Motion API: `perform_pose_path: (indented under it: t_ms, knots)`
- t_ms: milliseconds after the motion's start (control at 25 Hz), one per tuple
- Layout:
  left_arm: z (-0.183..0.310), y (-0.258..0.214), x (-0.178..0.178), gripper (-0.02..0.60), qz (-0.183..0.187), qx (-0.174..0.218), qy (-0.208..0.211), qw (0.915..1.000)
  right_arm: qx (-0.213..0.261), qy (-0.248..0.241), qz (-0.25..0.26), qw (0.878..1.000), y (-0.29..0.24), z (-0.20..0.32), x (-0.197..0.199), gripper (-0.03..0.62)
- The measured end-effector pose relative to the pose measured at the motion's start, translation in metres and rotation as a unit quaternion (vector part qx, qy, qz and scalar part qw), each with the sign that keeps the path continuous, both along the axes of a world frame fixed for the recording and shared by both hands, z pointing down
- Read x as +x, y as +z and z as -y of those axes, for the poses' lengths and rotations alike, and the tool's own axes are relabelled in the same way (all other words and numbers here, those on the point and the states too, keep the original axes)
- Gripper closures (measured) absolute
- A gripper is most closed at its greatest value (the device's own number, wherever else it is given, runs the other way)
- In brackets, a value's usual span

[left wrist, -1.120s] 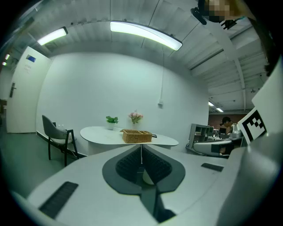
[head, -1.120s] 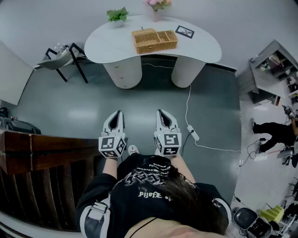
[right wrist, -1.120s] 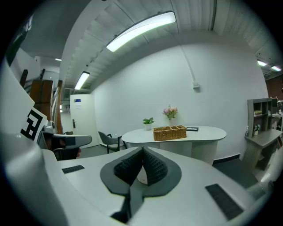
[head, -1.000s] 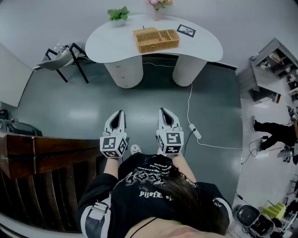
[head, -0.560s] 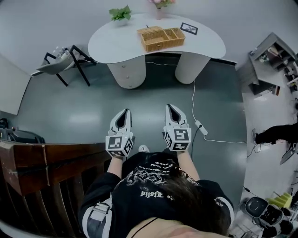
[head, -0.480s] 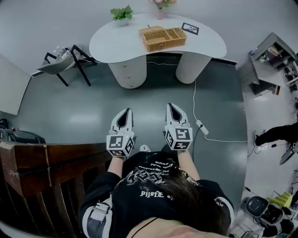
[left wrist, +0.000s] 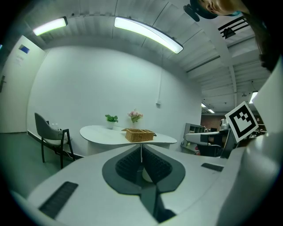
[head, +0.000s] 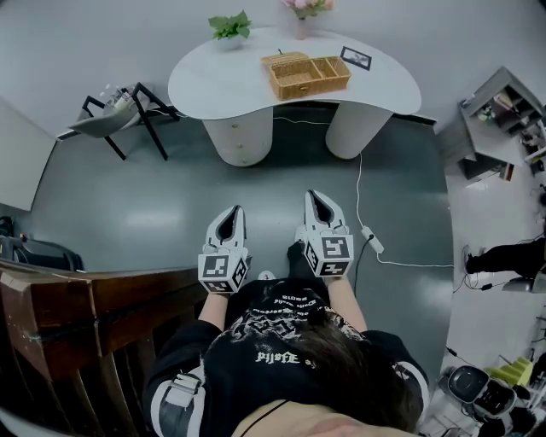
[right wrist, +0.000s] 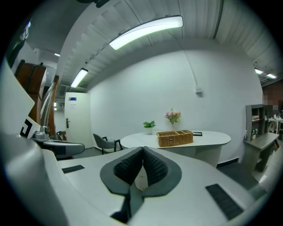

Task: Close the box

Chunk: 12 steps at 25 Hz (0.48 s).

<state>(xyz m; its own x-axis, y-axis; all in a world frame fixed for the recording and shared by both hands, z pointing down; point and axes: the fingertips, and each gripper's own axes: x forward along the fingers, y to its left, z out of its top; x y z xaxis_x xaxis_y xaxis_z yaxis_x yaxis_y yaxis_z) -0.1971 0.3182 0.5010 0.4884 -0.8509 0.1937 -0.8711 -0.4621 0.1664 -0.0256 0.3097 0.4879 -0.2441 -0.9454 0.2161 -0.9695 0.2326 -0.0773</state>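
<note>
Left claw (head: 235, 210) together, empty; right claw (head: 313, 195) together, empty; wicker box (head: 310, 76) open on table (head: 213, 83), well apart

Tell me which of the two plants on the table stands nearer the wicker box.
The pink flowers, just behind the wicker box; the green plant sits further left, toward the chair.

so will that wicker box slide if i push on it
Probably light, being woven wicker, so the box may well slide on the smooth white table. The weave likely feels fairly stiff, with slight give. Its low, wide shape makes tipping unlikely.
</note>
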Motion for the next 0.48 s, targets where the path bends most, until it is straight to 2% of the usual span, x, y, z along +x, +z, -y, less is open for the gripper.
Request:
perform_pose_path:
  t_ms: [480]
  knots:
    - [0.082,0.004,0.034,0.554,0.015,-0.01,-0.027,0.9995,0.003,-0.03,0.002,1.0,0.004,0.101,0.042,0.571]
